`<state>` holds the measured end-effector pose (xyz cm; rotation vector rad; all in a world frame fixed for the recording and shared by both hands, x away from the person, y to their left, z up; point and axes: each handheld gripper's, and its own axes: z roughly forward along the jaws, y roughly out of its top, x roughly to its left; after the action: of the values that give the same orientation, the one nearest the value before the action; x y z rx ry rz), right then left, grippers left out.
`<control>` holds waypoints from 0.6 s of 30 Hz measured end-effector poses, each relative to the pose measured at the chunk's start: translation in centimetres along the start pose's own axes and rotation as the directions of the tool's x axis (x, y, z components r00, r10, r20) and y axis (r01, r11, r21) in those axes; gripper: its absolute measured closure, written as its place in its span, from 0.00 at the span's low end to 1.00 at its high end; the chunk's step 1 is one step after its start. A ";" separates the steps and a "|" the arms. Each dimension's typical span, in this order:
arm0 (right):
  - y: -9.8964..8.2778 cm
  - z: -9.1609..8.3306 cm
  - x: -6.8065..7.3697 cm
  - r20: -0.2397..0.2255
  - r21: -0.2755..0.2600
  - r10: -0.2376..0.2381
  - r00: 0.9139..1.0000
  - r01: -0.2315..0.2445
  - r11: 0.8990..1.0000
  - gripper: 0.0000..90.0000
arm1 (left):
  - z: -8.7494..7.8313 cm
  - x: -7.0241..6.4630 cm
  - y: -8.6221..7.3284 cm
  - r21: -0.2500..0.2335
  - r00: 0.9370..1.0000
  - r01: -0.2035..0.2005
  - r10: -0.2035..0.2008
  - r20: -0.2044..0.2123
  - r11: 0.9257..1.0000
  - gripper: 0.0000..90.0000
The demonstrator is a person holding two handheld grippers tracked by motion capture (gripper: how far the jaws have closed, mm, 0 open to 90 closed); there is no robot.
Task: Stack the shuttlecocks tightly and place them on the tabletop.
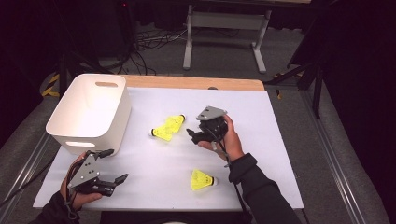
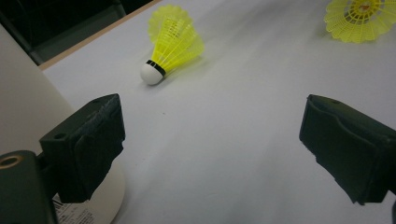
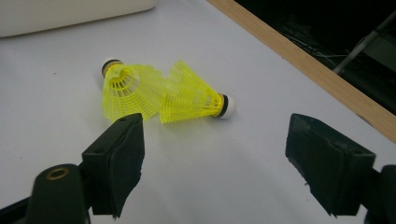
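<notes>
Two yellow shuttlecocks (image 1: 168, 127) lie together mid-table, skirts overlapping and corks pointing apart. In the right gripper view they are the left one (image 3: 128, 91) and the right one (image 3: 196, 100). My right gripper (image 1: 192, 136) sits just right of them, open and empty (image 3: 215, 172), jaws facing the pair. A third yellow shuttlecock (image 1: 201, 179) lies nearer the front edge. My left gripper (image 1: 116, 164) is at the front left beside the white bin (image 1: 91, 109), open with nothing between its jaws (image 2: 212, 140). Ahead of it lie the pair (image 2: 170, 42) and the third shuttlecock (image 2: 359, 18).
The white bin (image 2: 28, 107) stands at the table's left, close to my left gripper. A white sheet (image 1: 261, 140) covers the table, with a wooden strip (image 1: 196, 83) along the far edge. Beyond it are cables and a table frame on the floor.
</notes>
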<state>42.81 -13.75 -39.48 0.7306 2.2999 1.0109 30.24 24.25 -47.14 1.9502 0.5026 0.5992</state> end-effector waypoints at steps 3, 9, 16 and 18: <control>0.9 1.4 0.3 -0.009 0.029 -0.010 1.000 0.011 1.000 0.23 | -0.1 0.2 -0.1 -0.011 1.000 0.015 -0.015 0.007 1.000 0.09; 2.4 4.6 0.6 -0.051 0.085 -0.002 0.999 0.006 0.996 0.23 | -0.1 0.3 -0.1 -0.013 1.000 0.026 -0.026 0.009 1.000 0.09; 3.4 7.1 1.0 -0.058 0.140 -0.050 0.997 0.057 0.989 0.26 | -0.2 0.4 -0.1 -0.017 0.999 0.030 -0.030 0.012 0.999 0.08; 3.5 7.8 1.3 -0.027 0.160 -0.083 0.996 0.086 0.983 0.30 | -0.2 0.5 -0.2 -0.015 0.999 0.037 -0.037 0.013 0.999 0.09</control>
<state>47.80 -7.04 -41.60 0.6815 2.4291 0.8049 30.44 24.77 -47.14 1.9253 0.5236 0.5647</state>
